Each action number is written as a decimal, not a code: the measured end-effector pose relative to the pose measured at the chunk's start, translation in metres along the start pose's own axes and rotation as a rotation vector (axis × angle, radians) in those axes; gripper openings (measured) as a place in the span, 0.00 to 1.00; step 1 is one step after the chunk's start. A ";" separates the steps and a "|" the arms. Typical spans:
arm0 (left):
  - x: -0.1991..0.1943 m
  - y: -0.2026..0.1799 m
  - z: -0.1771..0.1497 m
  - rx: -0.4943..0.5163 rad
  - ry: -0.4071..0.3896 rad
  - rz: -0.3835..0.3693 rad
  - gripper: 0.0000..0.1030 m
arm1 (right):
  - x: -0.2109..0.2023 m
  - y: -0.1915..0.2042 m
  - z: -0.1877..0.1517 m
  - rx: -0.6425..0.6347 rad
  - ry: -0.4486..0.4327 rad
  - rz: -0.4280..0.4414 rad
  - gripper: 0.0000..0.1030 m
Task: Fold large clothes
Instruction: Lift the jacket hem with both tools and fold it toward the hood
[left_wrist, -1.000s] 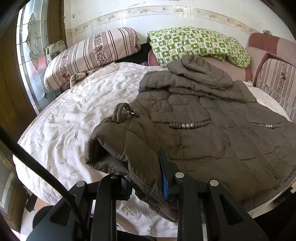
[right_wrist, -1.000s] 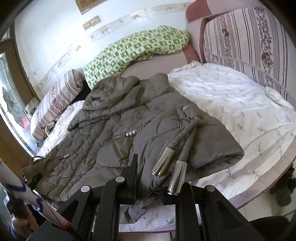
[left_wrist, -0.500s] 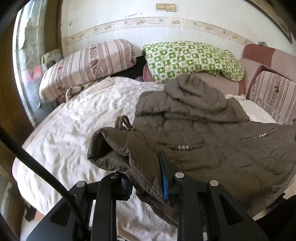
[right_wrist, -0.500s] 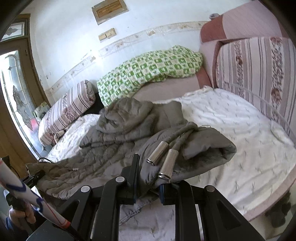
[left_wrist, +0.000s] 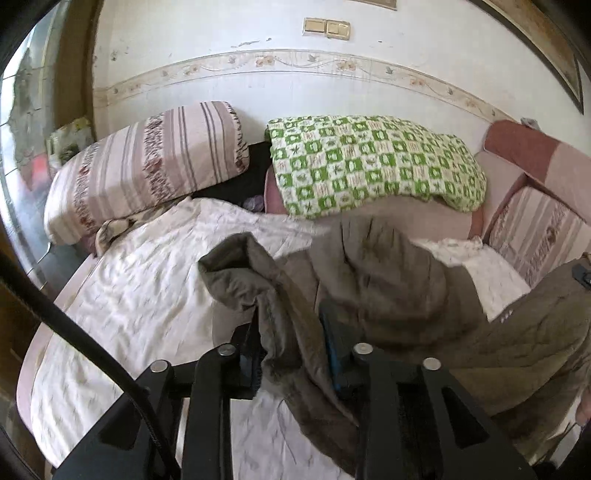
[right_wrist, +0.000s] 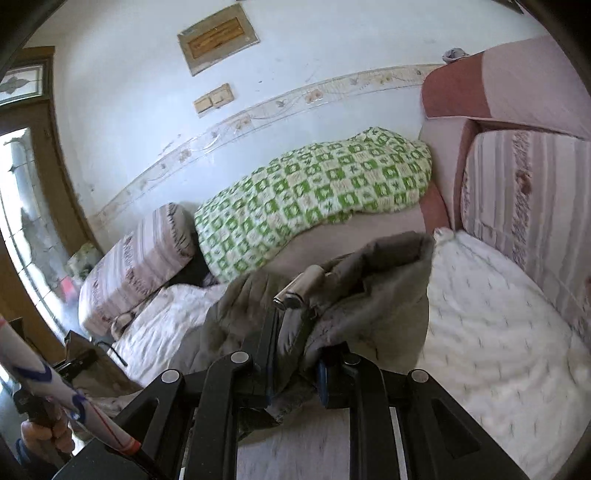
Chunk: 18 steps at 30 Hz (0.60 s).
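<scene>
An olive-brown quilted hooded jacket (left_wrist: 388, 280) lies on the bed with its near edge lifted off the white cover. My left gripper (left_wrist: 290, 314) holds a thick fold of the jacket's left side; its jaws are opening, and the fabric still fills the gap between them. My right gripper (right_wrist: 295, 332) is shut on the right side of the jacket (right_wrist: 388, 295). The jacket's metal-tipped drawcord ends (right_wrist: 301, 288) rest on the cloth just above the right fingers. The bunched cloth hides the right fingertip.
The bed's white quilted cover (left_wrist: 147, 295) stretches left and right of the jacket. At the back lie a striped pillow (left_wrist: 147, 166) and a green checkered blanket (left_wrist: 369, 162). Striped cushions (right_wrist: 524, 206) line the right side. A person's hand (right_wrist: 44, 435) shows at lower left.
Both grippers have risen and moved forward over the bed, carrying the jacket's near edge up and toward the hood. The flat jacket is now lifted and bunched.
</scene>
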<state>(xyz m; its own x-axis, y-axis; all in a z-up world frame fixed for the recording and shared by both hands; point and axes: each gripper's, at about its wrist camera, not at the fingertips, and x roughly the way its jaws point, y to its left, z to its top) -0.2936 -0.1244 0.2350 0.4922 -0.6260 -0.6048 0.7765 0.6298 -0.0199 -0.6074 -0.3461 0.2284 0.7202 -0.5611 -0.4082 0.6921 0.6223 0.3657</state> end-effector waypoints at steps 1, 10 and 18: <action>0.012 0.001 0.017 -0.018 0.005 -0.002 0.31 | 0.016 -0.001 0.015 0.004 0.008 -0.003 0.18; 0.061 0.024 0.116 -0.091 -0.105 0.070 0.60 | 0.162 -0.026 0.101 0.083 0.084 -0.089 0.18; 0.094 0.019 0.121 0.002 -0.084 0.066 0.60 | 0.259 -0.059 0.105 0.151 0.164 -0.181 0.18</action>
<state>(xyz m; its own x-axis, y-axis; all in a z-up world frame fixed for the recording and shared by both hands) -0.1848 -0.2263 0.2741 0.5739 -0.6195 -0.5355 0.7419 0.6702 0.0198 -0.4560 -0.5854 0.1890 0.5752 -0.5521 -0.6035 0.8170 0.4247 0.3901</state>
